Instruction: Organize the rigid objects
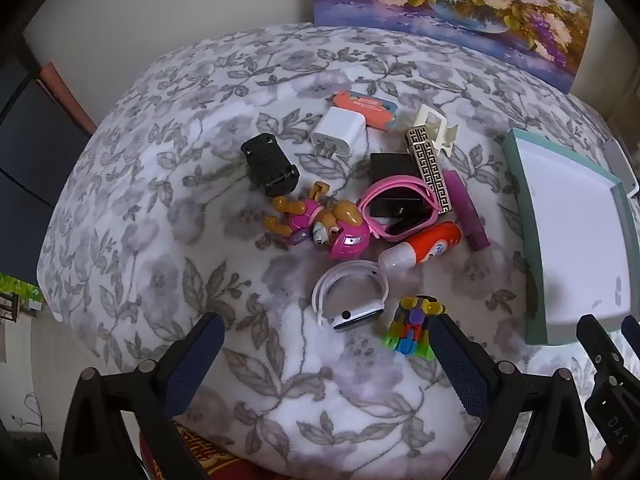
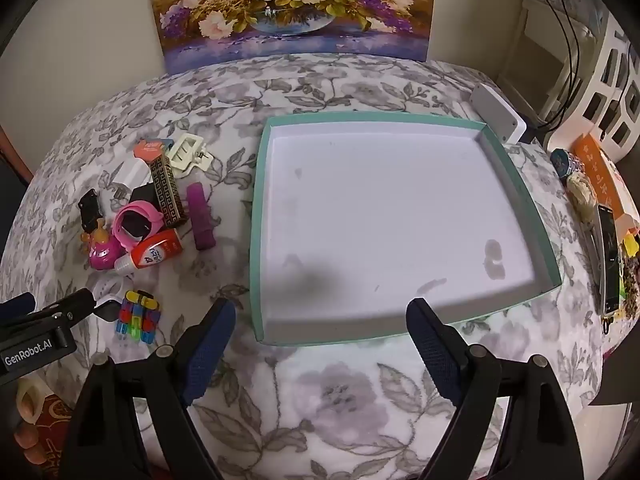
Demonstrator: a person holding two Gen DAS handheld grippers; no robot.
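Both hand-held grippers, left and right, gape wide, holding nothing. Small objects cluster mid-frame on the floral bench; bare cloth lies lower left. Teal-rimmed tray fills the right view's centre.

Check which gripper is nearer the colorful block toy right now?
Left. The left gripper is open, its right finger right beside the colorful block toy. The right gripper hangs open at the near edge of the teal tray, with the toy off to its left.

Small toys, chargers, watches clustered on floral cloth; teal-rimmed white tray beside them.
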